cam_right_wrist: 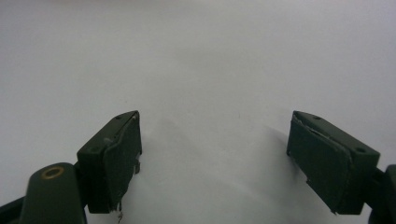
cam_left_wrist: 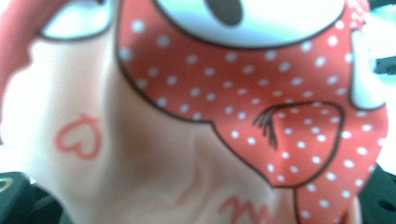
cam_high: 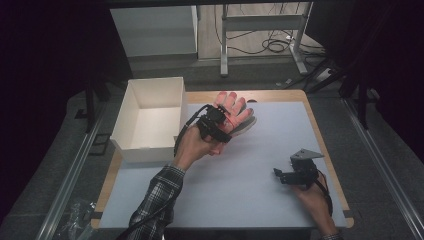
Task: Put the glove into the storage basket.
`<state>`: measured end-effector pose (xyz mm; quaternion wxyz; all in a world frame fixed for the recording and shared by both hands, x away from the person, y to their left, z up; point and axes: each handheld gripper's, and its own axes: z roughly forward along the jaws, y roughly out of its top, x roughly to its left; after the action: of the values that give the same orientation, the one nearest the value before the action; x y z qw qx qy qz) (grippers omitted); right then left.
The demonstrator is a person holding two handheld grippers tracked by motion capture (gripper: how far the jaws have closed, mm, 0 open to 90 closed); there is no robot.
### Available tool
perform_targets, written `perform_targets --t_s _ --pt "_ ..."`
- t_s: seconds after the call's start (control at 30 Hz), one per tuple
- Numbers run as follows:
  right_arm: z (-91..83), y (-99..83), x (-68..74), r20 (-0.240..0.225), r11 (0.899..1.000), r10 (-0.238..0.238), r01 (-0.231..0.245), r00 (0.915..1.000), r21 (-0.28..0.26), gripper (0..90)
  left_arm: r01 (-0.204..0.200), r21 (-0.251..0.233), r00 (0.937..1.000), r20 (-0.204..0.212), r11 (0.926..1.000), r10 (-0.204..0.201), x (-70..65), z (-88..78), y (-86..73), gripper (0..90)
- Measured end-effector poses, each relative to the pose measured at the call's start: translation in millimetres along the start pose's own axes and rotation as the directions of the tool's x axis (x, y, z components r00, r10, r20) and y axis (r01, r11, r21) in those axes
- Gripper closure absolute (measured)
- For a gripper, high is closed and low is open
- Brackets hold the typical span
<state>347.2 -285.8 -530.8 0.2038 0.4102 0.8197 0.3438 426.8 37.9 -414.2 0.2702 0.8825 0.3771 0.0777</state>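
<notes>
Pink glove (cam_high: 235, 114) sits clamped in the left gripper (cam_high: 220, 125); the right gripper (cam_high: 280, 175) gapes wide, empty.

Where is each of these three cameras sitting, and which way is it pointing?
High view: fixed above the person's side, looking forward and down on the table; both forearms come in from below, the left gripper holds a pink glove beside the white box.
Left gripper view: rides the left gripper, pressed up to the glove, blurred close.
Right gripper view: rides the right gripper, looking along its open fingers at bare tabletop.
Shared: the glove in the first two.
</notes>
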Motion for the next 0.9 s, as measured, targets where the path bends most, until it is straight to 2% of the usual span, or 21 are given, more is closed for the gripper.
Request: perform_targets --t_s 0.07,0.27,0.37,0.5,0.63,0.67,0.7,0.73,0.9 --pt "0.0 0.0 0.0 0.0 1.0 0.0 0.0 1.0 0.0 18.1 0.002 0.002 0.9999 -0.012 1.0 -0.002 4.7 -7.4 2.9 41.3" --pt "0.1 0.0 0.0 0.0 1.0 -0.001 0.001 1.0 -0.001 18.1 0.042 -0.013 0.9974 -0.057 0.999 -0.043 18.5 -27.0 9.3 40.9" --pt "0.1 0.0 0.1 0.0 1.0 0.0 0.0 1.0 -0.001 18.1 0.054 -0.018 0.9952 -0.08 0.9984 -0.056 27.8 -37.1 11.6 40.8" --pt "0.1 0.0 0.0 0.0 1.0 -0.002 0.002 1.0 -0.001 18.1 0.088 -0.043 0.9909 -0.099 0.9952 -0.091 39.1 -51.3 14.2 40.7" --pt "0.0 0.0 0.0 0.0 1.0 -0.002 0.002 1.0 -0.001 18.1 0.115 -0.05 0.9828 -0.14 0.9921 -0.121 51.3 -65.3 14.4 40.7" --pt "0.0 0.0 -0.1 0.0 1.0 -0.002 0.002 1.0 0.0 18.1 0.133 -0.06 0.9778 -0.155 0.9893 -0.141 57.9 -72.0 12.8 40.7" --pt "0.0 0.0 -0.1 0.0 1.0 -0.002 0.002 1.0 0.0 18.1 0.133 -0.06 0.9778 -0.155 0.9893 -0.141 57.9 -72.0 12.8 40.6" --pt "0.0 0.0 0.0 0.0 1.0 -0.002 0.002 1.0 0.0 18.1 0.143 -0.066 0.9751 -0.162 0.9876 -0.152 61.4 -75.3 11.6 40.6" --pt "0.0 0.0 -0.1 0.0 1.0 -0.003 0.003 1.0 0.0 18.1 0.191 -0.082 0.9578 -0.202 0.9782 -0.204 79.2 -88.7 2.2 40.4"
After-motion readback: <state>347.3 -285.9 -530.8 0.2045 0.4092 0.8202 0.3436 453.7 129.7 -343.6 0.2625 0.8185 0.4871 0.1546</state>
